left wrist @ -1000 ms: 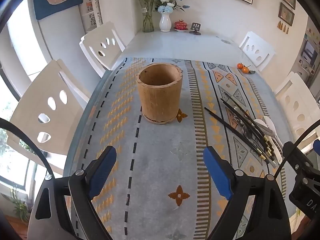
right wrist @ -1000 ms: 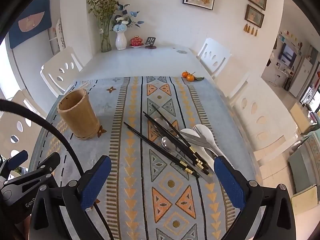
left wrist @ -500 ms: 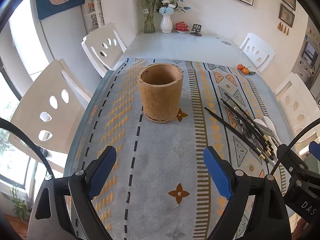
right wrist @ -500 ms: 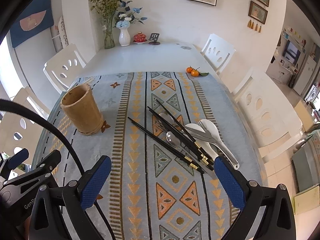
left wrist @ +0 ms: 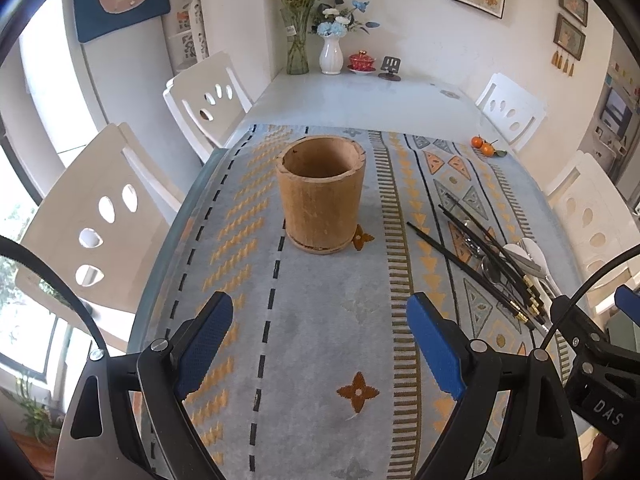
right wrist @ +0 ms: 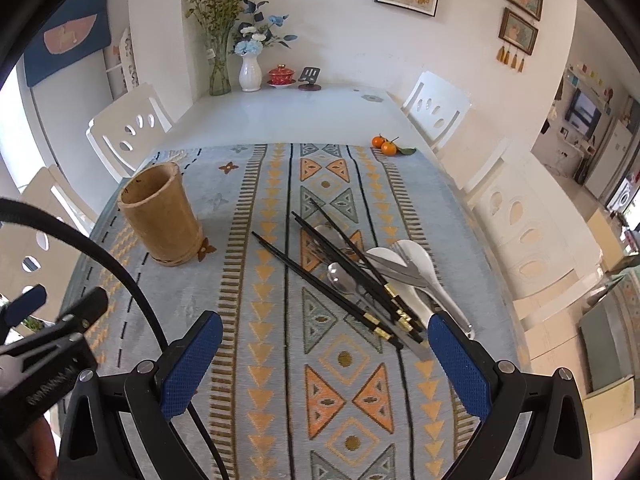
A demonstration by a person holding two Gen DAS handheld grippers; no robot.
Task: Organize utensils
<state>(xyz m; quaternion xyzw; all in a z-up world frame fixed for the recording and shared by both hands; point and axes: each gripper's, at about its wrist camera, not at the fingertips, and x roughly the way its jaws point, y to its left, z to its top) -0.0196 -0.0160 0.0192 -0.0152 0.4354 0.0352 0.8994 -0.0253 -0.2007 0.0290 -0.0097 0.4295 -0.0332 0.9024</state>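
An empty bamboo holder (left wrist: 320, 200) stands upright on the patterned cloth, ahead of my left gripper (left wrist: 318, 308), whose blue pads are wide apart with nothing between them. The same holder (right wrist: 162, 220) shows at the left of the right wrist view. A pile of black chopsticks (right wrist: 328, 276), a metal spoon (right wrist: 340, 278) and white spoons (right wrist: 420, 264) lies just ahead of my right gripper (right wrist: 324, 328), which is open and empty. The chopsticks (left wrist: 472, 264) lie to the right of the holder in the left wrist view.
Two small oranges (right wrist: 384, 145) sit at the cloth's far right corner. Vases of flowers (right wrist: 250, 72) and a red lidded cup (right wrist: 282, 76) stand at the table's far end. White chairs (left wrist: 100, 220) line both sides. The cloth's near right edge (right wrist: 500, 320) lies beside the utensils.
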